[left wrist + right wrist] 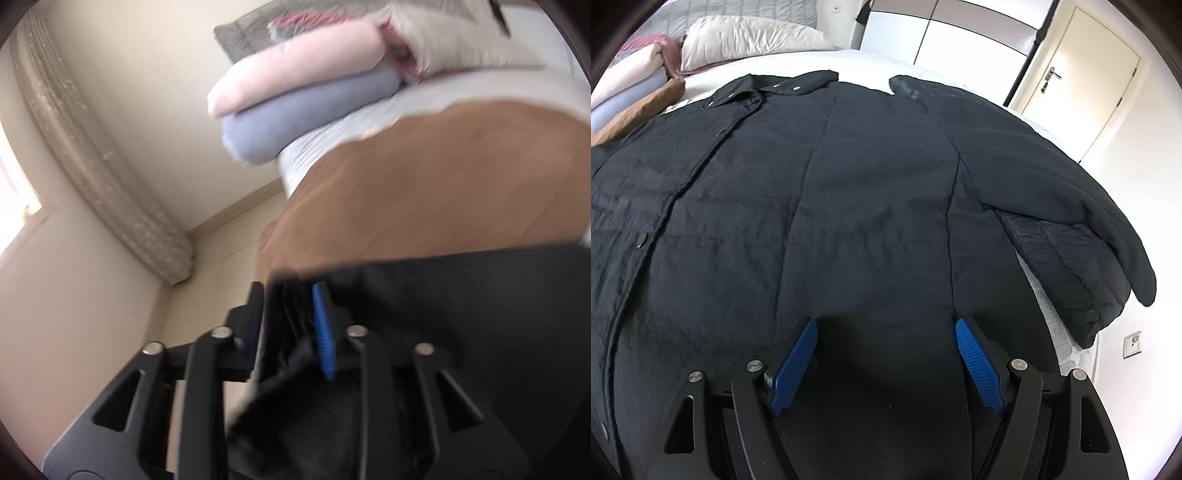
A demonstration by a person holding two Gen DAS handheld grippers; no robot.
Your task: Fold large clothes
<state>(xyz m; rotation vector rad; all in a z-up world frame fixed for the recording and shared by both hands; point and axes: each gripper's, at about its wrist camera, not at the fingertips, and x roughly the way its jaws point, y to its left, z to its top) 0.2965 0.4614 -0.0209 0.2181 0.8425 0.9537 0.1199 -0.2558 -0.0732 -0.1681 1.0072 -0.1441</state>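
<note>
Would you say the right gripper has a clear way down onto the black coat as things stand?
Probably yes. The right gripper hangs open directly over the black coat, which lies spread flat on the bed, and nothing sits between its blue pads and the fabric below.

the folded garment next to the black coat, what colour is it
Tan brown folded garment, plain with no pattern; it shows best in the left wrist view.

A black quilted coat [820, 206] is spread flat across the white bed [871, 61], its collar toward the pillow [746, 38] at the head end, one sleeve draped over the bed's right edge. The right gripper [884, 354] is held over the coat, jaws wide apart.
</note>
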